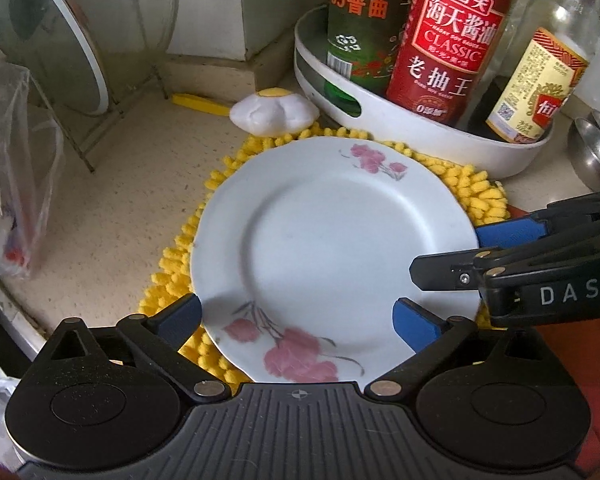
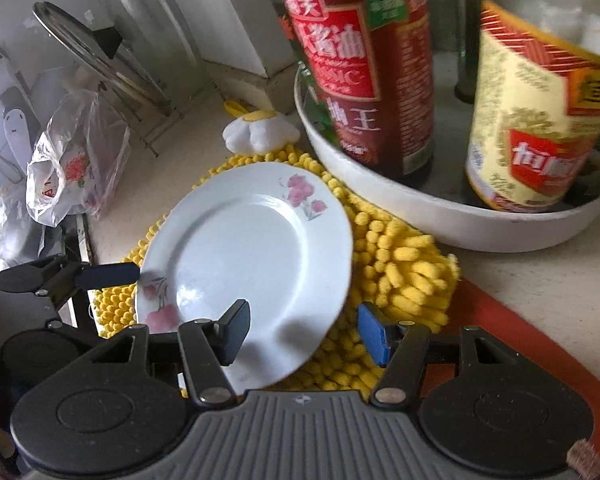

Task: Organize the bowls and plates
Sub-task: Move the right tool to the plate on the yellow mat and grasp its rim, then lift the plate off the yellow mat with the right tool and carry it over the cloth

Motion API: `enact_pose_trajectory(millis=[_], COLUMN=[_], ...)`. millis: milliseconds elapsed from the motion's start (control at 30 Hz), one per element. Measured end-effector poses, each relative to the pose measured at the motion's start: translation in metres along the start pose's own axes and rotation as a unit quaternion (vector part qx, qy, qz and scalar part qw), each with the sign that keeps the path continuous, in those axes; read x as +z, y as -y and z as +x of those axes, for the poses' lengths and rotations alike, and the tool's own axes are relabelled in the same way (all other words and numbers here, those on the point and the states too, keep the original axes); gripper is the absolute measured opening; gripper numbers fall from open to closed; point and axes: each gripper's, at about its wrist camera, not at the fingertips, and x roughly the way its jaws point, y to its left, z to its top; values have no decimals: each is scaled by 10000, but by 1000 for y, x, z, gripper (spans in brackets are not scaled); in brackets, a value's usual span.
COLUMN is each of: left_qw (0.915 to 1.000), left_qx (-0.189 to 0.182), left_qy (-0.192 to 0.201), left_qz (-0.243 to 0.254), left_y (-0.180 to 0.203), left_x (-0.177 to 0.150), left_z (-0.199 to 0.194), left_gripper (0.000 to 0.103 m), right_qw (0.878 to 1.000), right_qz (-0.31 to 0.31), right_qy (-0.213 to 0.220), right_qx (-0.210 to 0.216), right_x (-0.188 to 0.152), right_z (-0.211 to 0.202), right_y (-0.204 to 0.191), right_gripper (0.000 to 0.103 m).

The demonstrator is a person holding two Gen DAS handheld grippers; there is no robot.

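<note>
Left wrist view: white plate (image 1: pixel 332 256) with pink flower prints, flat on yellow chenille mat (image 1: pixel 472 188) on speckled counter (image 1: pixel 120 208). Left gripper (image 1: pixel 298 322) spread wide, blue pads level with the plate's near rim on either side, clear of the rim, nothing held. Right gripper (image 1: pixel 446 250) in from the right, one finger above the plate's right rim, blue pad of the other just past and below that edge; partly open, contact not discernible. Behind the mat: egg-shaped plush (image 1: pixel 274 114), white round tray (image 1: pixel 432 140) carrying soy sauce bottle (image 1: pixel 448 40), green bottle (image 1: pixel 360 28) and yellow-labelled bottle (image 1: pixel 540 80). Glass lid (image 1: pixel 44 32) upright in wire rack, far left. Steel bowls (image 1: pixel 596 148) at right edge.

Right wrist view: same plate (image 2: pixel 244 256) on mat (image 2: pixel 404 272). Right gripper (image 2: pixel 306 330) astride the plate's near-right rim, dark pad over the plate, blue pad outside above the mat; half-open, not clamped. Left gripper (image 2: pixel 112 276) at the plate's left rim. Plastic bag (image 2: pixel 76 176) toward counter's left edge.
</note>
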Motion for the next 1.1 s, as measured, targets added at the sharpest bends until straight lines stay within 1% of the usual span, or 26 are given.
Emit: enact_pose_trajectory(millis=[133, 233, 400, 567, 633, 700, 767, 867, 933, 1033, 1100], left_qw=[9999, 9998, 9996, 9991, 9992, 9993, 9993, 9985, 9981, 9982, 9982], left_qx=[-27, -109, -226, -353, -334, -307, -326, -472, -535, -557, -584], left_qy=[-98, -94, -66, -12, -23, -27, -80, -215, -270, -186, -139], left_qz=[-79, -122, -148, -224, -201, -203, -172, -191, -109, 87, 58], left_y=[-6, -10, -13, -17, -16, -13, -9, -2, 4, 7, 4], left_x=[0, 2, 6, 8, 9, 7, 3, -5, -13, -20, -20], left_z=[6, 9, 13, 19, 18, 15, 9, 1, -2, -1, -1], left_gripper=[103, 103, 103, 103, 103, 103, 102, 102, 102, 103, 103], right_qw=[10000, 9999, 9999, 9997, 9996, 9997, 9997, 9993, 9990, 9981, 9973], right_qz=[-10, -29, -12, 170, 186, 185, 192, 307, 386, 480, 635], right_qy=[-83, -136, -115, -36, -44, -41, -42, -120, -156, -315, -244], right_qx=[21, 31, 95, 184, 204, 164, 136, 148, 187, 225, 290], right_x=[2, 3, 5, 6, 7, 6, 4, -1, -7, -16, -19], right_z=[7, 12, 17, 16, 16, 14, 12, 1, -8, -12, -12], right_y=[-2, -2, -3, 3, 5, 5, 5, 8, 11, 16, 23], right_gripper=[55, 55, 57, 56, 55, 52, 51, 51, 51, 51, 51])
